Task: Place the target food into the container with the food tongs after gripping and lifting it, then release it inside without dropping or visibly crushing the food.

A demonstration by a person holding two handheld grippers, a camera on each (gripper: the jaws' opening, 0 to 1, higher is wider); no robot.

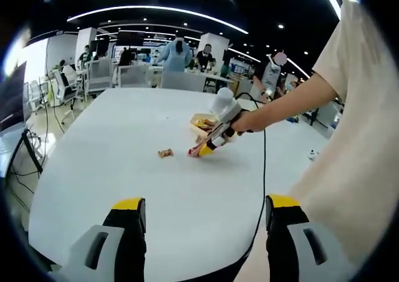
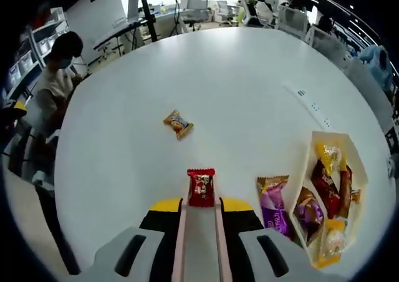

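Right gripper view looked down on a white table [image 2: 249, 82] where the right gripper [image 2: 201, 210] held a pair of food tongs [image 2: 199, 238], whose tips pinched a red snack packet [image 2: 201, 187] lying on the tabletop. One gold packet [image 2: 178, 123] lay alone farther out, well apart from the tongs. One purple packet [image 2: 274, 202] rested just beside a pale container [image 2: 324, 138], which already held several wrapped snacks; their exact count could not be told. A person [image 2: 53, 85] sat at the table's far edge. In the left gripper view, the left gripper [image 1: 206, 216] hung with jaws spread wide and nothing between them, above the table's near edge.
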